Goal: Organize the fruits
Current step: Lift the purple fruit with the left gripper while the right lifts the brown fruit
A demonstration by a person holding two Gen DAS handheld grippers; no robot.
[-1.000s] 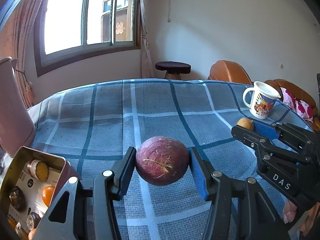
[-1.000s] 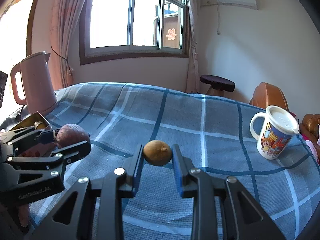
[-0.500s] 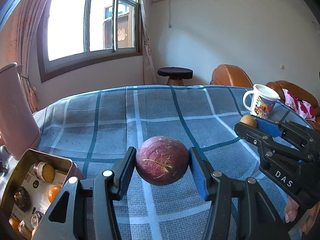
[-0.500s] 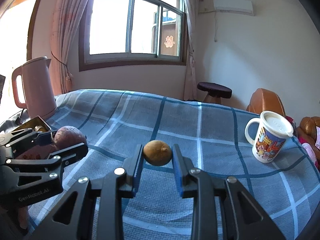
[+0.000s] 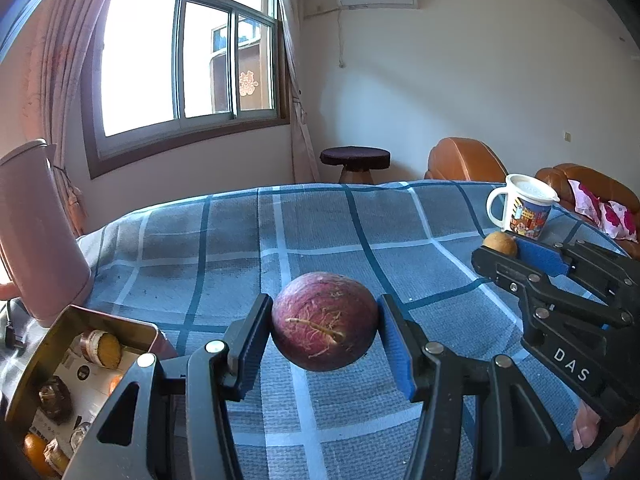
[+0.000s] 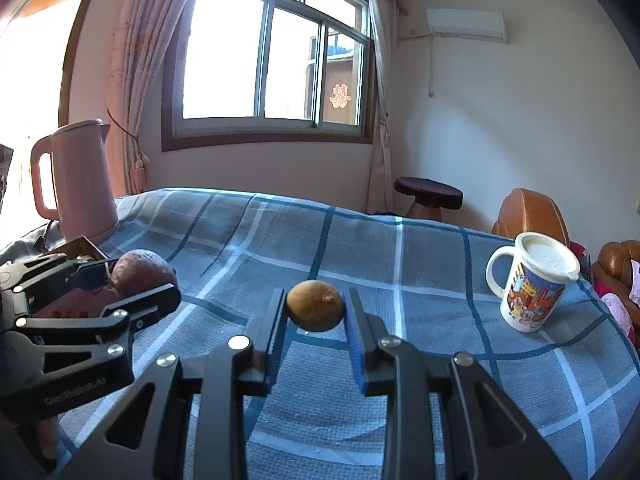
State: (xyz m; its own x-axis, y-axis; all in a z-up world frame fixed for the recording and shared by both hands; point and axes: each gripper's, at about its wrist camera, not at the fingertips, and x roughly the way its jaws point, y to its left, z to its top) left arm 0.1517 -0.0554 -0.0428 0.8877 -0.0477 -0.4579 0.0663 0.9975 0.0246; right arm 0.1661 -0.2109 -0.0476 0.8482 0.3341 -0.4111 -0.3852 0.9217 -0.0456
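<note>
Item 1: left tongs. Clamped on a round purple-red fruit, both blue pads pressed against its sides. The fruit is carried clear above the plaid-covered surface, stem scar facing the camera.

Item 2: right tongs. Clamped on a small tan-brown fruit, held between the pads and likewise lifted off the cloth. In the left wrist view the same tongs stand at the right edge, near a lidded cartoon mug.

Item 3: gold tin box. Open, at the lower left of the left wrist view, just beside a pink kettle. It already holds several small round pieces, some orange, some dark; what exactly they are is hard to tell.

Item 4: step in hand. Judged as the carry stage: 2 fruits gripped, 1 per hand, neither yet set down.

Item 5: next move, as a judgement. The tin looks like the likely collecting place. The purple fruit is the nearer of the 2 to it; the left tongs would need to swing left and dip over the tin's rim, then part only once the fruit is low inside. The fruit is round and could roll or knock the pieces already there. The right tongs should wait, since the 2 hands would crowd the small opening.
</note>
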